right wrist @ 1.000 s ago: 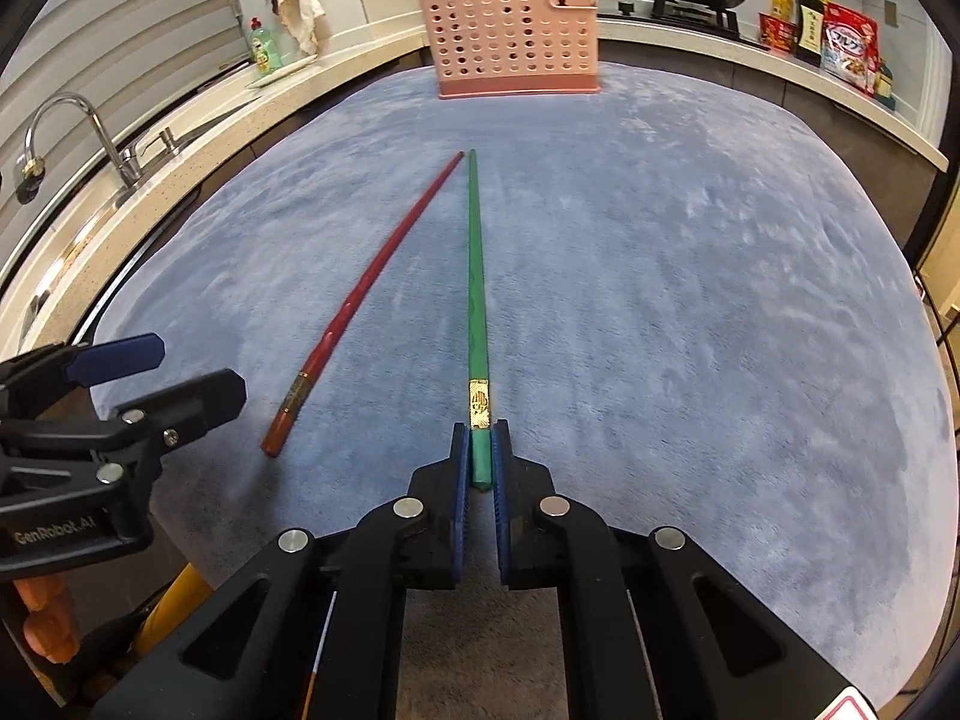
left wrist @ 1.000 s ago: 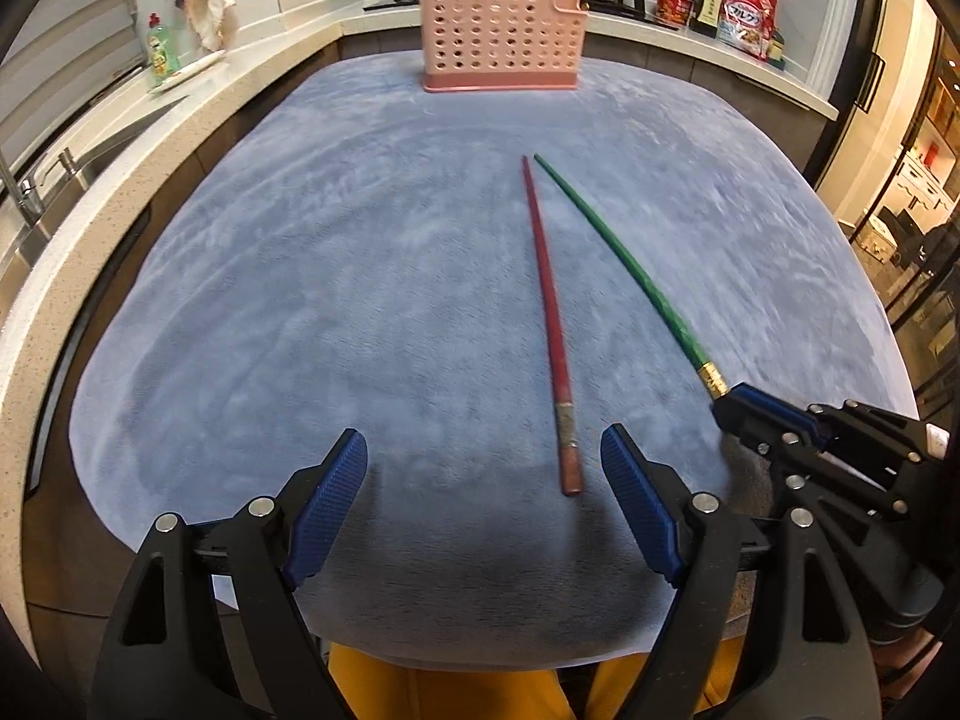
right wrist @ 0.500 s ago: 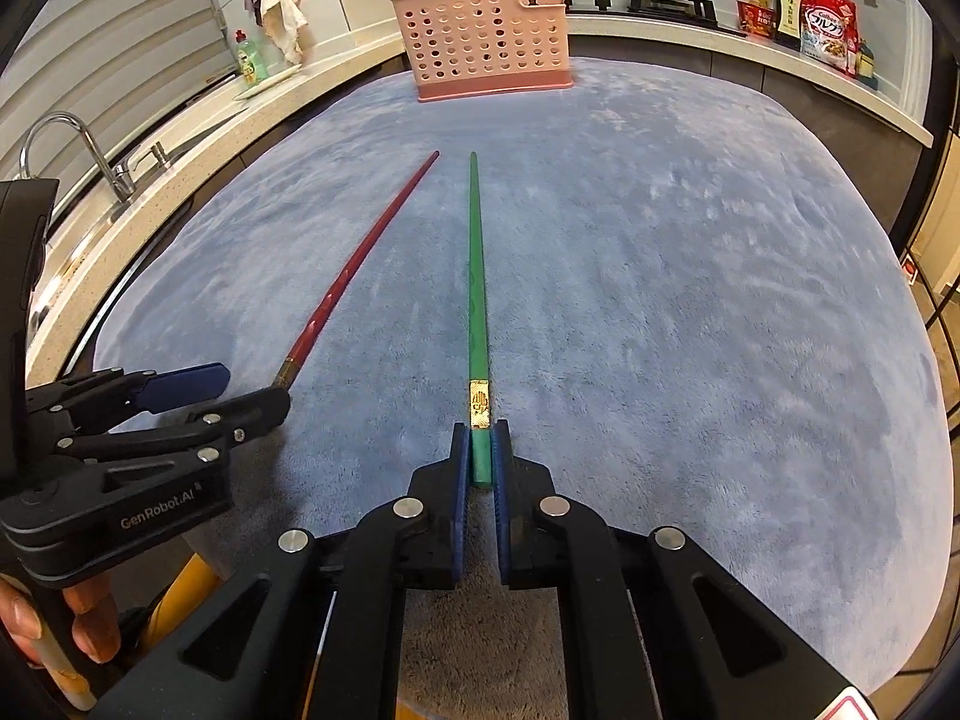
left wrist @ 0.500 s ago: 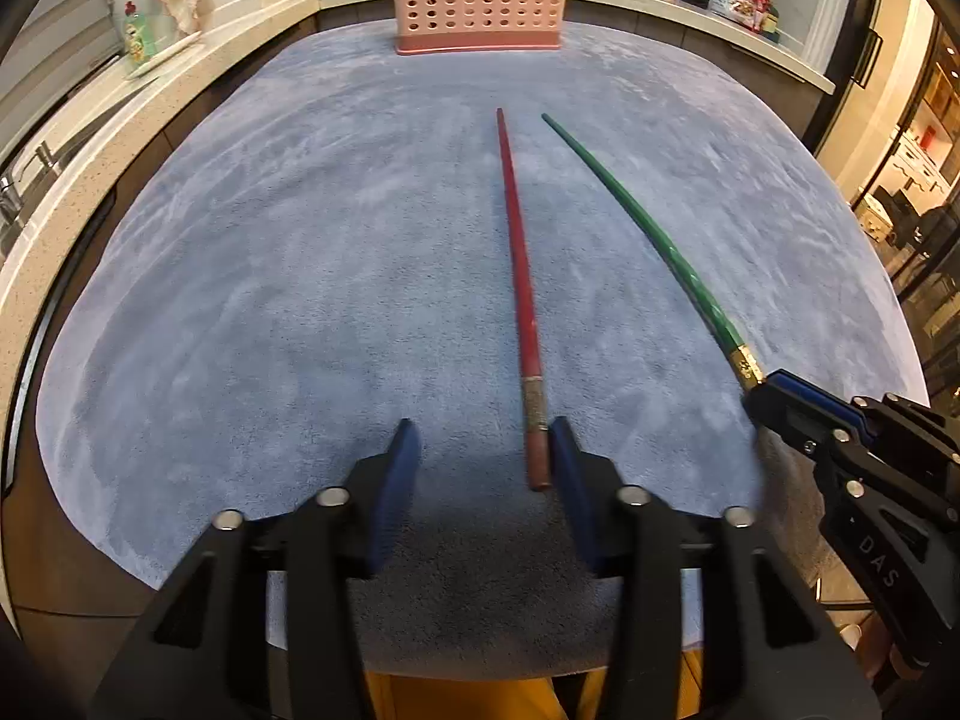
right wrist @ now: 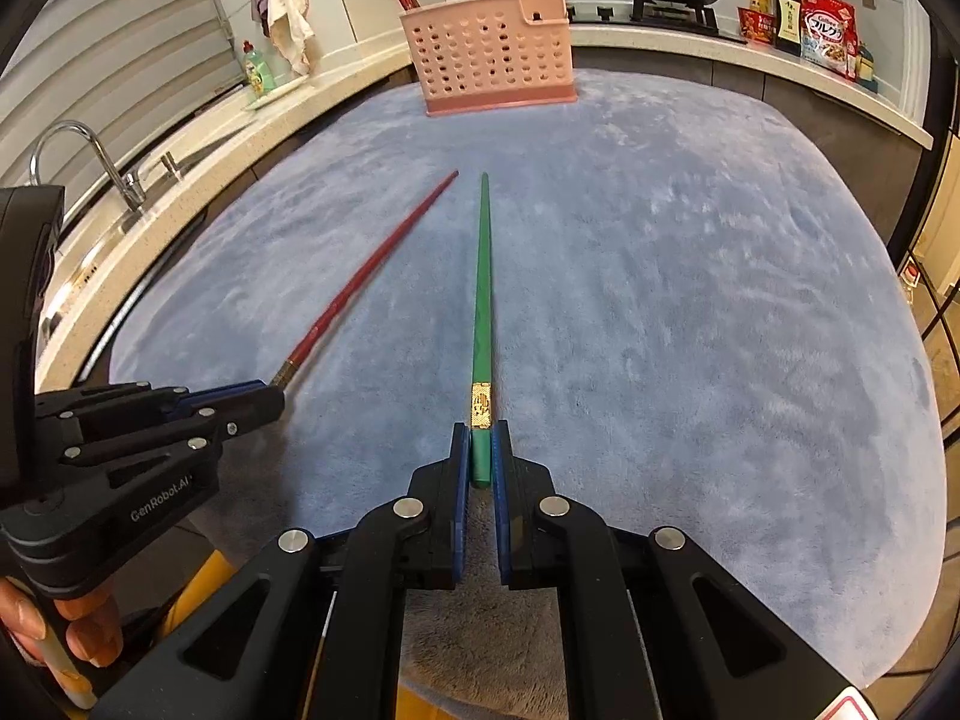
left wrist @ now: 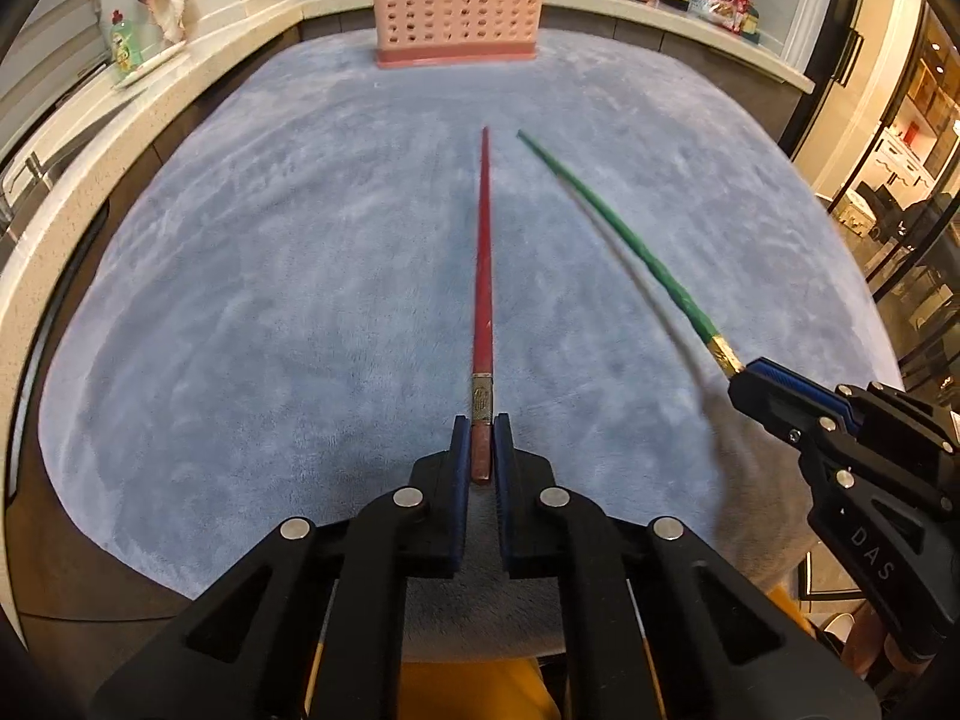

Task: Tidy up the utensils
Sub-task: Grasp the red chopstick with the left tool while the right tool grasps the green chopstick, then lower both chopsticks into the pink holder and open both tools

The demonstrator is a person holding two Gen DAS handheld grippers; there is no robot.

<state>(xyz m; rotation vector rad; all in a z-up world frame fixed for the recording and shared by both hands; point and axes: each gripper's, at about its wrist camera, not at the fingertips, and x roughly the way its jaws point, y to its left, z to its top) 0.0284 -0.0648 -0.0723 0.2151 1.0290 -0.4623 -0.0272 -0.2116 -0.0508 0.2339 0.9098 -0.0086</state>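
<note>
Left wrist view: the left hand-held gripper (left wrist: 481, 450) clamps the red chopstick (left wrist: 483, 252) by its butt; the right hand-held gripper (right wrist: 481, 456) likewise pinches the green chopstick (right wrist: 482, 294), tips aimed at the pink utensil basket (right wrist: 489, 54) on the bench's far edge, likely for insertion.

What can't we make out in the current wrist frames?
- Pink utensil basket interior: left wrist view cuts off its top; in the right wrist view its perforated wall hides the contents' lower parts.
- Green chopstick: motion-blurred in the left wrist view, so contact with the blue cloth is unclear.
- Red chopstick butt: hidden inside the left tool in the right wrist view.
- Snack bag print: too small.
</note>
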